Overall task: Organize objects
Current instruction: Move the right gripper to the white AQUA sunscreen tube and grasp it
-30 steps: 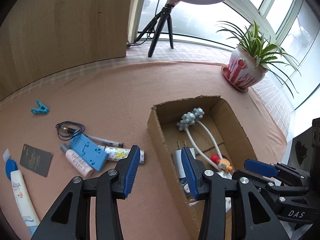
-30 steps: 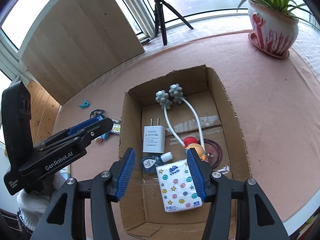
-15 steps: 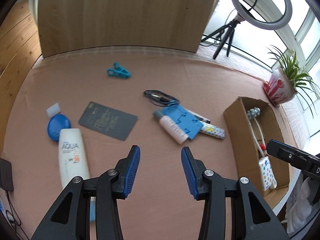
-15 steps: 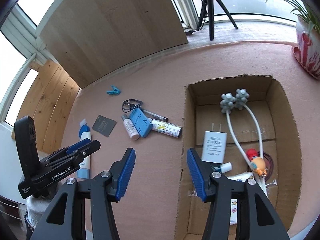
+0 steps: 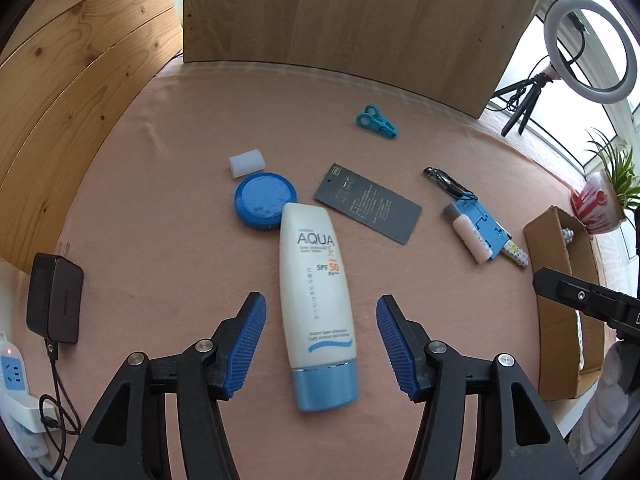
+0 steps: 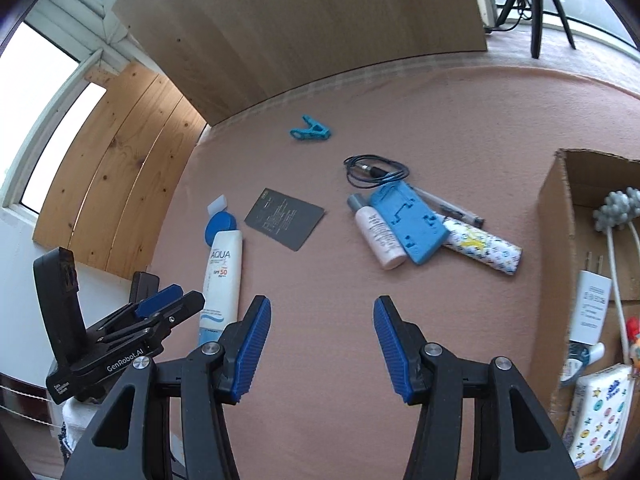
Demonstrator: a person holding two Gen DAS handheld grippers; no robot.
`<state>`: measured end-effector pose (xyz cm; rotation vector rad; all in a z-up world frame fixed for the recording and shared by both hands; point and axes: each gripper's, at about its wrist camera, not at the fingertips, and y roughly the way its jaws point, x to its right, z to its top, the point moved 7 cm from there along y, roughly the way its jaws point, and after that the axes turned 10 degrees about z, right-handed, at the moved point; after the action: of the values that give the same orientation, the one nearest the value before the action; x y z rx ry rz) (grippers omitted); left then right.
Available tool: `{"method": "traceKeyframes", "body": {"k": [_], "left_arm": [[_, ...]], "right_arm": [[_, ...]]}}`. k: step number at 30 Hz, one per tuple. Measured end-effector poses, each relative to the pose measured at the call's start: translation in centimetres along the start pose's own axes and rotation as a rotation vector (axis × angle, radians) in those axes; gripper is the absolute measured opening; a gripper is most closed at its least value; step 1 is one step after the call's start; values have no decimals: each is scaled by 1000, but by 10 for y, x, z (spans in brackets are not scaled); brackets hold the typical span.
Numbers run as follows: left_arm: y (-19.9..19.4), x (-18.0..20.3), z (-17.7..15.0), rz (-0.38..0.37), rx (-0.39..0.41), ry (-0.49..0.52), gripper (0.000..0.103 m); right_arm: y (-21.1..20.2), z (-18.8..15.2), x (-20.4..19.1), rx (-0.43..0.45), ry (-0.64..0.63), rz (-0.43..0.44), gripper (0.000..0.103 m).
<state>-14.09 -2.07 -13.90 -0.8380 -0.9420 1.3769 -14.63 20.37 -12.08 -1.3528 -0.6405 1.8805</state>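
A white AQUA sunscreen tube point(image 5: 316, 288) with a blue cap lies on the pink cloth. My left gripper point(image 5: 318, 346) hangs open above its lower half, one finger on each side. Beyond it lie a blue round lid point(image 5: 265, 200), a white eraser point(image 5: 247, 163), a dark card point(image 5: 368, 209) and a blue clip point(image 5: 376, 121). My right gripper point(image 6: 320, 346) is open over bare cloth, left of the cardboard box point(image 6: 554, 216). In front of it lie a pink bottle point(image 6: 378, 236), a blue plastic holder point(image 6: 408, 222) and a patterned tube point(image 6: 482, 246).
A black charger point(image 5: 54, 304) and a white power strip point(image 5: 16, 394) sit at the left table edge. A coiled black cable point(image 6: 374, 170) and a pen point(image 6: 448, 208) lie by the holder. A potted plant point(image 5: 600, 204) stands behind the box. Wooden panels back the table.
Both grippers swung left, away from the box. The left one came down over the sunscreen tube and opened wider. The right one left the box interior for the cloth.
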Motion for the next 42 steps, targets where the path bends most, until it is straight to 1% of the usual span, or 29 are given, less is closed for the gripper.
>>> {"method": "traceKeyframes", "body": {"k": [3, 6, 12, 14, 20, 21, 23, 26, 30, 35, 38, 42], "left_arm": [[5, -8, -5, -3, -19, -3, 62], [13, -10, -9, -21, -41, -10, 62], [21, -11, -16, -53, -48, 1, 62], [21, -12, -17, -61, -46, 1, 61], [22, -9, -19, -79, -42, 22, 60], [22, -8, -19, -85, -45, 24, 59], [23, -7, -20, -93, -51, 25, 52], [24, -5, -21, -116, -56, 32, 49], [26, -2, -21, -135, -65, 36, 49], [28, -1, -23, -149, -71, 39, 49], [29, -1, -25, -150, -73, 48, 49], [30, -9, -23, -169, -75, 21, 49]], "right_arm": [[21, -3, -13, -33, -16, 14, 50], [41, -5, -24, -58, -21, 29, 50], [77, -9, -39, -113, -14, 52, 50], [87, -9, -41, -124, -12, 50, 50], [112, -14, -42, -173, 34, 86, 50], [115, -14, -42, -176, 41, 90, 50], [120, -14, -43, -182, 54, 98, 50], [124, -12, -45, -174, 49, 94, 50], [128, -9, -48, -178, 48, 99, 50], [133, -6, -49, -188, 73, 128, 50], [136, -9, -53, -207, 76, 147, 46], [140, -14, -59, -222, 71, 162, 43]]}}
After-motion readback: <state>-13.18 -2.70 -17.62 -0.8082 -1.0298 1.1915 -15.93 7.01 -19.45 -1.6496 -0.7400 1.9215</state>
